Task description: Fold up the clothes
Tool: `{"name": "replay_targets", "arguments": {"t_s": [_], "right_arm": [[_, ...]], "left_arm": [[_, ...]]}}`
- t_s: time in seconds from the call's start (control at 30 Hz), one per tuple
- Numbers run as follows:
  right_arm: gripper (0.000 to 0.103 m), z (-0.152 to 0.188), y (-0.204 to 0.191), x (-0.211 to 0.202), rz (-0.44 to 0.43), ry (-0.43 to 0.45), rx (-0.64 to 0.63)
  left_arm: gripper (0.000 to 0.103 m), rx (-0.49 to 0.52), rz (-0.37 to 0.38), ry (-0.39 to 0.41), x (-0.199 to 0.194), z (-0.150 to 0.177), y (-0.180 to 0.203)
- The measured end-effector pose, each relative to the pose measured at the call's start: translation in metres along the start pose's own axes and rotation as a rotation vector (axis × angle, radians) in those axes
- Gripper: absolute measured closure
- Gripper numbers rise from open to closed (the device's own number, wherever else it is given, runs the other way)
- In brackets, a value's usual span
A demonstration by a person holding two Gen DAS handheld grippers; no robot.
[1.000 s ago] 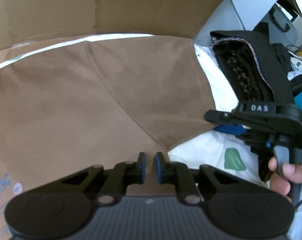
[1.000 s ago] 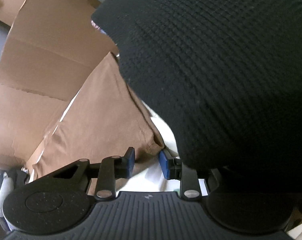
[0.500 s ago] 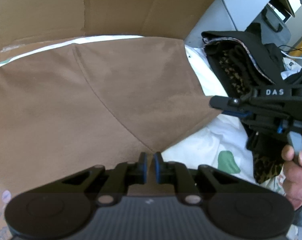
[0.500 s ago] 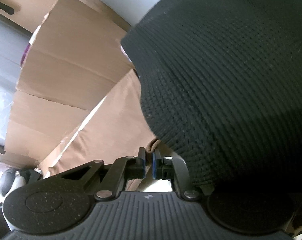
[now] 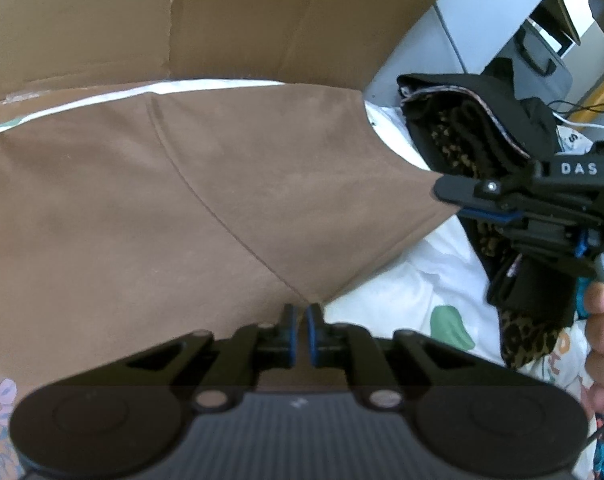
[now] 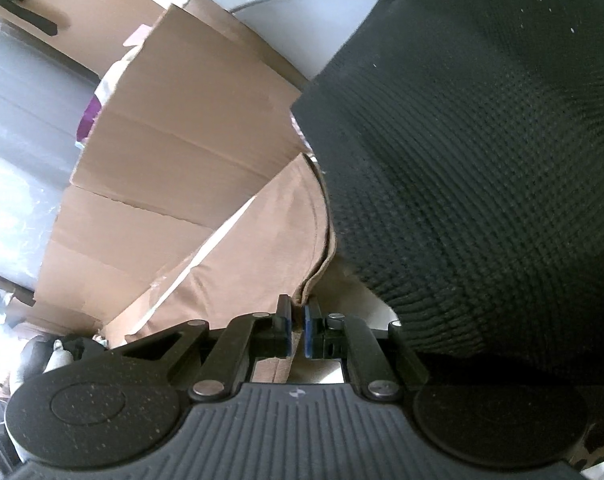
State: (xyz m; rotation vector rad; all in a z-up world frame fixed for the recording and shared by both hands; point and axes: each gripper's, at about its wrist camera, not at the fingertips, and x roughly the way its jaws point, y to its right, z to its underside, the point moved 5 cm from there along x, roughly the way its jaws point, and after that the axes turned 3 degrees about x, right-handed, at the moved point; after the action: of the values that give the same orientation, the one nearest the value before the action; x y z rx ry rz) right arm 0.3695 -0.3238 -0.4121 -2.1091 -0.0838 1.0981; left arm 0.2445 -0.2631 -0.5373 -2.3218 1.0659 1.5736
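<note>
A brown garment (image 5: 173, 200) lies spread on a white printed sheet (image 5: 418, 280). My left gripper (image 5: 299, 324) is shut on its near corner. My right gripper (image 5: 468, 208) is shut on the garment's right corner and lifts it; in the right wrist view the gripper (image 6: 297, 330) pinches that brown corner (image 6: 306, 292). The brown garment (image 6: 253, 248) stretches away to the left there. A black knit garment (image 6: 482, 180) fills the right side of that view, close to the camera.
Cardboard panels (image 5: 221, 20) stand behind the garment, and show in the right wrist view (image 6: 173, 152). A pile of black and leopard-print clothes (image 5: 474, 140) lies to the right. A grey cabinet (image 5: 542, 40) stands at the far right.
My right gripper closed on the garment's right corner and raised it. My left gripper closed tighter on the near corner and lifted slightly. The brown fabric is pulled taut between them.
</note>
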Motion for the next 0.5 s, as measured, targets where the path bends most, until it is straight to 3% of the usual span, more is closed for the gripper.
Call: {"name": "replay_targets", "arguments": {"t_s": [0.5], "right_arm": [[0.099, 0.001, -0.031, 0.003, -0.046, 0.014, -0.104]], "left_arm": [[0.102, -0.031, 0.020, 0.019, 0.007, 0.001, -0.003]]}}
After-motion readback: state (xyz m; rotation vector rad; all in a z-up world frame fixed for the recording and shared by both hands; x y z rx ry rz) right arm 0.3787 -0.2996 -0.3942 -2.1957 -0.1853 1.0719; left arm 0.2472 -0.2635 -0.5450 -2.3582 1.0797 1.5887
